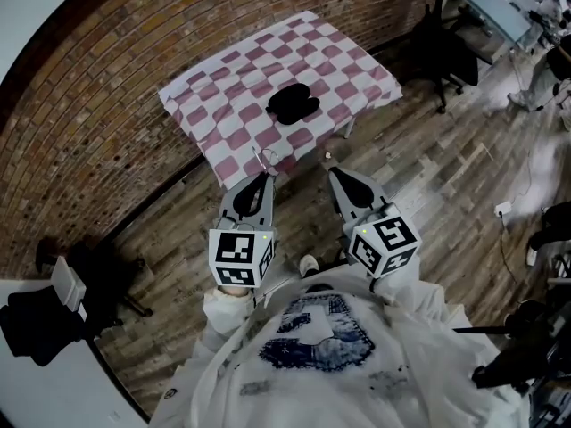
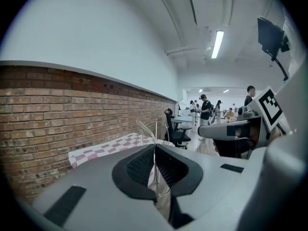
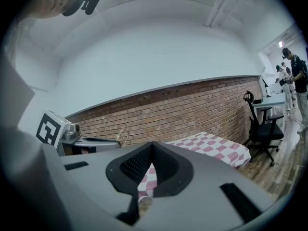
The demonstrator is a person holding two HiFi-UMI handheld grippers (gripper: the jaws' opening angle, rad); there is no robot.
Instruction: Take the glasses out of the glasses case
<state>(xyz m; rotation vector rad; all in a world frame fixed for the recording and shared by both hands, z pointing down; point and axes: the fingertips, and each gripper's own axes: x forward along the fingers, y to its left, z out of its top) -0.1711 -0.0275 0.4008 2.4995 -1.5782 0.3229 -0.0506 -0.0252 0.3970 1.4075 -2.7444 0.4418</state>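
The black glasses case (image 1: pixel 293 105) lies open on the pink-and-white checked tablecloth (image 1: pixel 223 78). My left gripper (image 1: pixel 266 175) is held off the table's near edge, above the wooden floor, shut on a pair of thin wire-framed glasses (image 1: pixel 264 159). In the left gripper view the glasses (image 2: pixel 155 129) stand upright, pinched between the closed jaws of the left gripper (image 2: pixel 155 146). My right gripper (image 1: pixel 331 171) hangs beside it, shut with nothing in it; in its own view the right gripper (image 3: pixel 153 143) points at the checked table (image 3: pixel 216 148).
A brick wall (image 1: pixel 80 132) runs behind and to the left of the table. A black office chair (image 1: pixel 446 52) and a desk (image 1: pixel 500 12) stand at the right. Dark furniture (image 1: pixel 45 319) sits at the lower left. People (image 2: pixel 206 109) stand far off.
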